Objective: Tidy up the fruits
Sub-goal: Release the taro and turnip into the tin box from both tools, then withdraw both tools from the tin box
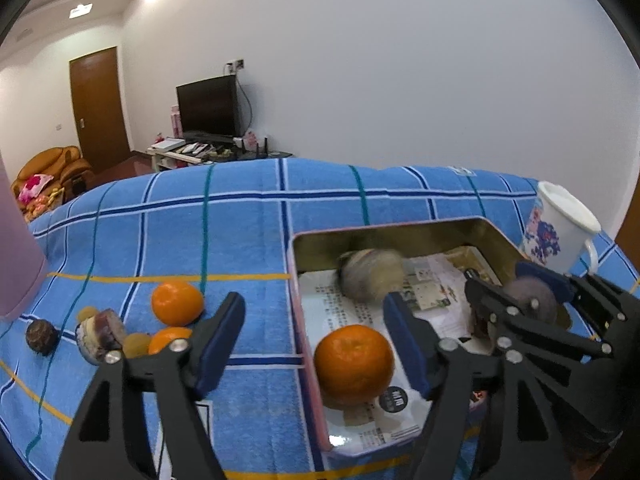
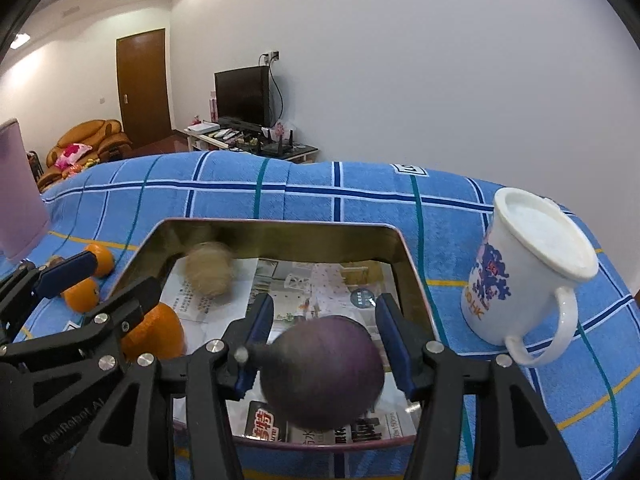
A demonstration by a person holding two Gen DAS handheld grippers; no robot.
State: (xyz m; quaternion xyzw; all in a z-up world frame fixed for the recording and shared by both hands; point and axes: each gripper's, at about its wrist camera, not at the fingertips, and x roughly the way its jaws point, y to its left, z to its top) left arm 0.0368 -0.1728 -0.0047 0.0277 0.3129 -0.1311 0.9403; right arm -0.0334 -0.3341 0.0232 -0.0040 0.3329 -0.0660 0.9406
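A metal tin (image 1: 400, 230) (image 2: 280, 229) lined with newspaper sits on the blue checked cloth. It holds an orange (image 1: 354, 364) (image 2: 154, 334) and a blurred, moving tan fruit (image 1: 370, 274) (image 2: 210, 268). A blurred purple fruit (image 2: 322, 372) (image 1: 530, 300) is between my right gripper's (image 2: 324, 320) open fingers, over the tin; whether it is touched I cannot tell. My left gripper (image 1: 314, 316) is open and empty over the tin's left wall. Two oranges (image 1: 177, 302) (image 2: 82, 294), a dark small fruit (image 1: 41, 336) and a purple-white fruit (image 1: 100, 334) lie left of the tin.
A white lidded mug (image 2: 528, 268) (image 1: 560, 232) stands right of the tin. A pink container (image 1: 16, 256) (image 2: 18, 192) stands at the far left. The cloth's far edge drops off toward a room with a TV and sofa.
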